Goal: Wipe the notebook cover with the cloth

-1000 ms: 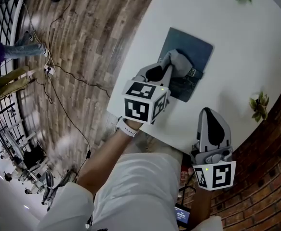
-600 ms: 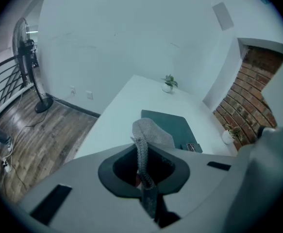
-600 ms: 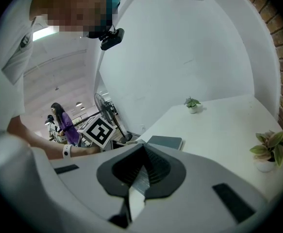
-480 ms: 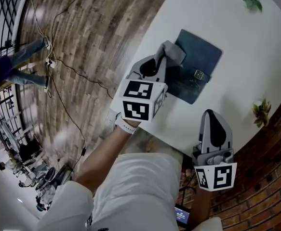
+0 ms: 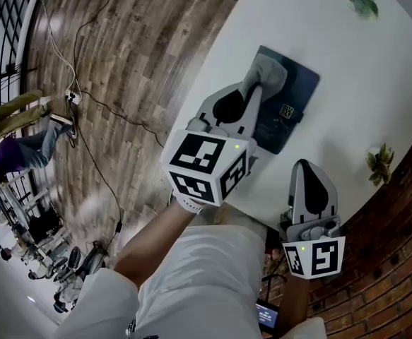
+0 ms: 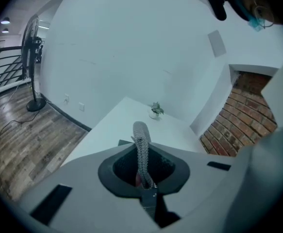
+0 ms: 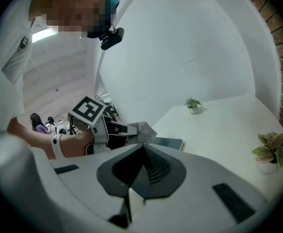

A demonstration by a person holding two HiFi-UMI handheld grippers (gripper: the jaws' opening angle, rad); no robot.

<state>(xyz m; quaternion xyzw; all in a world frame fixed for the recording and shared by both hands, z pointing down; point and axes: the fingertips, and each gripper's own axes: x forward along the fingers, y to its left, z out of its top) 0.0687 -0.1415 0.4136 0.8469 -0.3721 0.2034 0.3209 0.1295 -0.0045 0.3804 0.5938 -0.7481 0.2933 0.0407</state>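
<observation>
Well, my left gripper [image 5: 251, 96] has its jaws clamped on the grey cloth [image 5: 266, 71]. In the left gripper view a thin ridge of fabric stands up between them. The bunched end of the cloth rests on the far left part of the dark blue notebook [image 5: 296, 89]. The notebook lies flat and closed on the white table [image 5: 354, 62], close to the table's left edge, with a small clasp [image 5: 287, 110] on its near right side.

My right gripper [image 5: 309, 167] hangs over the table's near edge, well apart from the notebook, its jaws together on nothing.

I judge the cloth soft and limp, so it will drag and fold rather than push. It wants pressing flat from above. The notebook looks light with a stiff cover, and on this smooth top it could slide under the strokes. I would pin it at its near corner, clear of the clasp.
</observation>
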